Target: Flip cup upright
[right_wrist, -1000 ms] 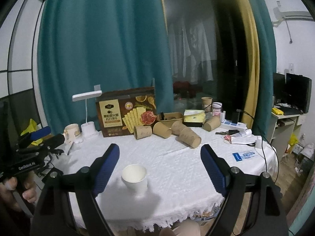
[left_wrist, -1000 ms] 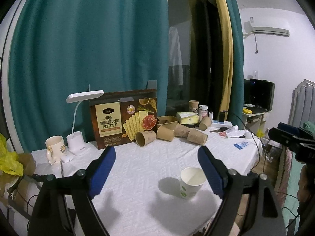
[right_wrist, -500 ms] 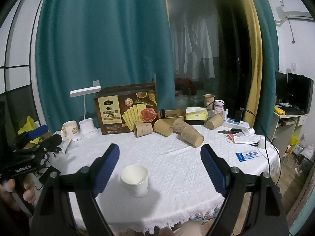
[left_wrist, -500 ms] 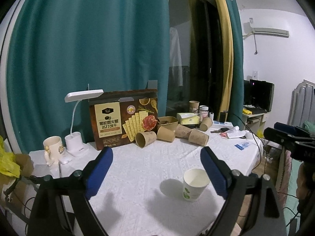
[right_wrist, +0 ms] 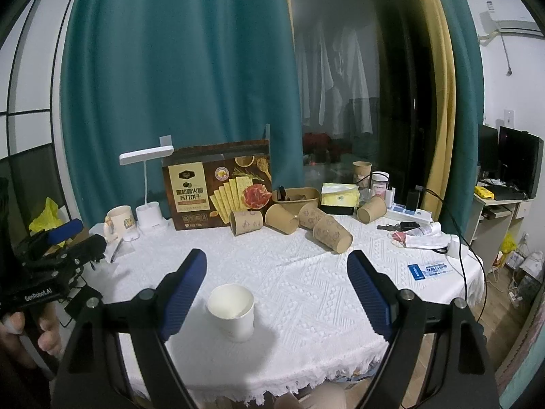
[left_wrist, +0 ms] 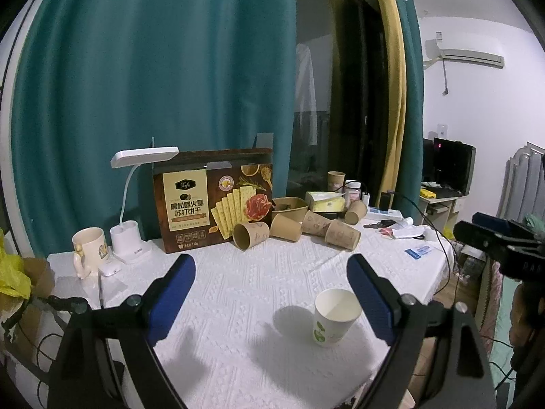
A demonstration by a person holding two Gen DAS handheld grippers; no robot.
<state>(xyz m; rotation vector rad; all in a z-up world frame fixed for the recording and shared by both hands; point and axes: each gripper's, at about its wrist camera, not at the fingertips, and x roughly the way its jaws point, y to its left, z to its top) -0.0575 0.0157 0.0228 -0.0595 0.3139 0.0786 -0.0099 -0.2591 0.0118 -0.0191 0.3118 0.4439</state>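
Here the white paper cup [left_wrist: 335,317] is seen standing upright, mouth up, on the white tablecloth [left_wrist: 238,293] near the table's front edge, so the flip is judged to be done already. The left gripper [left_wrist: 270,293] is held back from the cup with its blue pads wide apart and nothing between them; its jaws have just been opening, which fits a release, and the cup stands just inside its right pad, untouched. The right gripper [right_wrist: 277,286] is likewise spread wide and holds nothing; in its view the same cup [right_wrist: 231,310] sits low between the pads, nearer the left one, with clear gaps on both sides. Both tools are kept low and level, probably so that the cup is left undisturbed.

At the back of the table 5 brown paper cups are counted lying on their sides, among them one by the cracker box [right_wrist: 247,222] and one furthest forward [right_wrist: 332,233]; they are judged to be waiting their turn. 1 further brown cup [right_wrist: 361,172] stands upright behind them.

Also counted: 1 cracker box [left_wrist: 216,204] propped against the teal curtain [left_wrist: 153,85], 1 white desk lamp [left_wrist: 136,204], 1 ceramic mug [left_wrist: 89,247], 1 tissue box [right_wrist: 340,195] and 1 brown paper bowl [right_wrist: 296,199].
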